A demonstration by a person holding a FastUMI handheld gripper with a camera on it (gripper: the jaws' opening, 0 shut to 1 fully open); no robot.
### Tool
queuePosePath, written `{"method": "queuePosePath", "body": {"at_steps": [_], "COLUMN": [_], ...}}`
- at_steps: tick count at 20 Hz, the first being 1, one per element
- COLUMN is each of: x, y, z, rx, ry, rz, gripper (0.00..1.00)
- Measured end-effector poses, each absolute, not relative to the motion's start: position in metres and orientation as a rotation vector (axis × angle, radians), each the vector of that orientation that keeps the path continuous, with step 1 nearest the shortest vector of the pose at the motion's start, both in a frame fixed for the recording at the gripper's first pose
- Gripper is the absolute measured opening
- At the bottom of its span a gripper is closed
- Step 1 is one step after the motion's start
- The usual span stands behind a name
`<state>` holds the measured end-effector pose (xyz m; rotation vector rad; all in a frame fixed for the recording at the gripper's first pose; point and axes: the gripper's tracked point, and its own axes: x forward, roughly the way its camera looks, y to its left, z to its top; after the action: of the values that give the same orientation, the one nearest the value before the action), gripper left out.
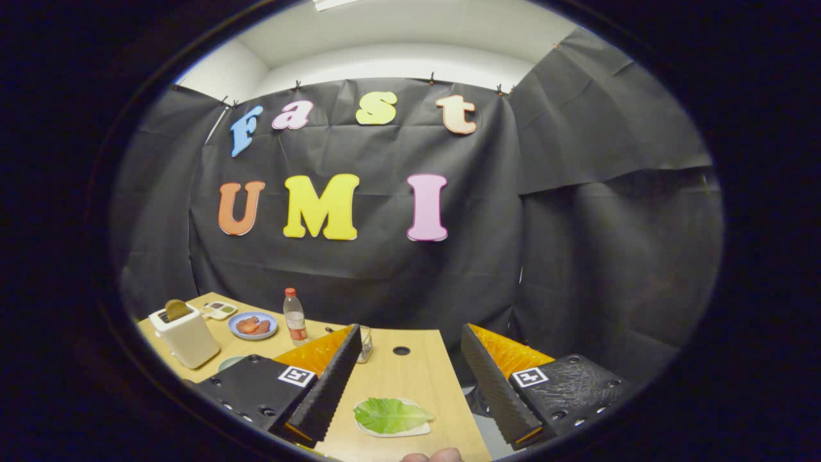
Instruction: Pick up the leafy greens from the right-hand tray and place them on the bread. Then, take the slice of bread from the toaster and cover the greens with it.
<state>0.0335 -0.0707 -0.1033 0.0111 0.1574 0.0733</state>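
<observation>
I have the gripper (407, 378) spread wide above the table (417, 378), pinching nothing. The leafy greens (390, 415) lie flat on a small pale tray (417, 431), near me and between the fingers. My judgement: I should drop straight down, centre the leaf, and close on its thicker middle so it lifts without tearing. A fingertip (439, 455) shows at the near edge, close to the tray. Far left stands the toaster (186, 333) with a bread slice (177, 308) poking up; beside it a blue plate (255, 326), a bottle (295, 316) and a glass (365, 342). Nothing blocks the descent.
</observation>
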Motion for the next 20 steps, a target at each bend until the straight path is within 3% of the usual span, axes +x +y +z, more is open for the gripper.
{"method": "queuePosePath", "body": {"at_steps": [20], "x": [0.105], "y": [-0.084], "z": [-0.394], "rx": [0.064], "ry": [0.657], "rz": [0.151], "gripper": [0.96]}}
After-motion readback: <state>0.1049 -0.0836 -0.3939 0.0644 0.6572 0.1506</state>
